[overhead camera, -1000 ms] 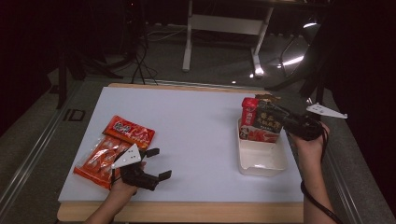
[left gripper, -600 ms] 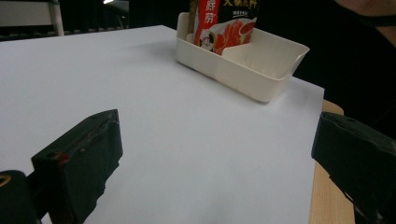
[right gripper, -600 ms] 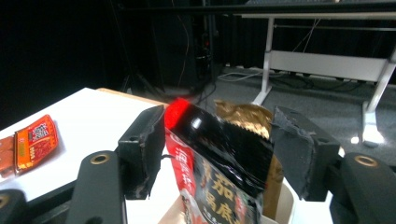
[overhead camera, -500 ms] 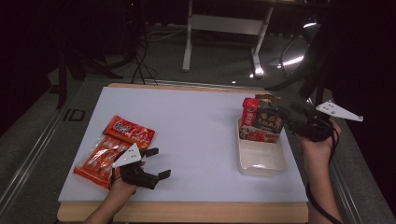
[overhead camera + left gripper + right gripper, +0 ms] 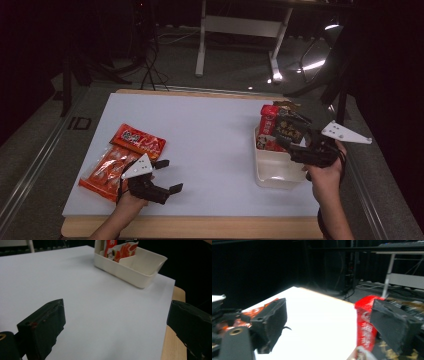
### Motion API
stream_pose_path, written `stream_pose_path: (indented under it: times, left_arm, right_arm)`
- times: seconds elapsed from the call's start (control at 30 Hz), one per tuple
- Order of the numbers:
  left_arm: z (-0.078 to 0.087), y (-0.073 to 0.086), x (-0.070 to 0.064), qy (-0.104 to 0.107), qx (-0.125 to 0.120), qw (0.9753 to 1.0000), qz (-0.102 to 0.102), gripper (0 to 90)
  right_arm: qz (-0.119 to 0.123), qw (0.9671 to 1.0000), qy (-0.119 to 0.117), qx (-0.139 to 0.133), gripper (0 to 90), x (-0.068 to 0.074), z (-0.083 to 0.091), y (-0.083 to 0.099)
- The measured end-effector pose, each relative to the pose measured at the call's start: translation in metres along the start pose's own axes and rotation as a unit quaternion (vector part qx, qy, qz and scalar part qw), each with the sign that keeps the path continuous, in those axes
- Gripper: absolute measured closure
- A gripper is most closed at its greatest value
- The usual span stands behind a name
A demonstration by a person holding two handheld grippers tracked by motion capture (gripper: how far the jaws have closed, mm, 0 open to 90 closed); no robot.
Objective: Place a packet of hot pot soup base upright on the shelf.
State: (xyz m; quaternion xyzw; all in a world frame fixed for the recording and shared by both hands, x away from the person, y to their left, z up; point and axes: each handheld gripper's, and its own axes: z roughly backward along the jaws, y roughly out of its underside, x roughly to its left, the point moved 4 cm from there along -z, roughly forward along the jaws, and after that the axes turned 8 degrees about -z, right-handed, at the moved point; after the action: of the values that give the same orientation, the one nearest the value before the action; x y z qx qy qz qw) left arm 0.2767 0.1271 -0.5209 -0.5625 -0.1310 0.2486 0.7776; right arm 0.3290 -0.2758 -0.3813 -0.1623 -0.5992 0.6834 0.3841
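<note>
A cream bin sits at the table's right side. At its far end a red snack packet and a dark packet stand upright. My right gripper hovers over the bin just in front of the dark packet. Its jaws are wide apart in the right gripper view, with the red packet close by the right jaw. My left gripper rests open low over the table near the front left, pointing across the white surface at the bin.
A red packet and orange packets lie at the front left beside the left hand. The white board ends at a wooden front edge. Dark floor, cables and a desk frame lie beyond.
My right gripper has drawn back toward the person from the dark packet, which stays standing in the bin. The left gripper has not moved.
</note>
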Motion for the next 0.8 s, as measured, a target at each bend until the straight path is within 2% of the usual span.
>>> stream_pose_path:
  times: [0.4, 0.5, 0.57, 0.63, 0.67, 0.73, 0.8]
  left_arm:
    - [0.023, -0.008, 0.021, -0.033, 0.005, 0.9994, 0.0, 6.3]
    - [0.032, -0.007, 0.028, -0.042, 0.003, 0.9991, 0.002, 15.3]
    - [0.037, -0.006, 0.032, -0.05, 0.009, 0.9987, 0.002, 15.9]
    - [0.043, -0.006, 0.037, -0.057, 0.012, 0.9983, 0.0, 22.5]
    - [0.046, -0.006, 0.039, -0.06, 0.014, 0.9981, 0.004, 22.6]
    - [0.053, -0.006, 0.046, -0.074, 0.015, 0.9971, 0.007, 31.8]
    - [0.061, -0.005, 0.053, -0.091, 0.023, 0.9955, 0.013, 34.5]
  right_arm:
    - [0.001, 0.9983, -0.051, 0.03, 13.9, 0.036, 0.002, 0.045]
    - [0.014, 0.9982, -0.046, 0.036, 13.8, 0.042, 0.005, 0.054]
    - [0.011, 0.9978, -0.052, 0.04, 13.8, 0.046, 0.007, 0.059]
    - [0.005, 0.9974, -0.058, 0.042, 13.8, 0.05, 0.008, 0.064]
    - [0.004, 0.9972, -0.062, 0.042, 13.9, 0.051, 0.009, 0.066]
    - [-0.001, 0.9966, -0.07, 0.044, 14.0, 0.054, 0.01, 0.07]
    - [-0.002, 0.9959, -0.076, 0.048, 14.1, 0.057, 0.01, 0.074]
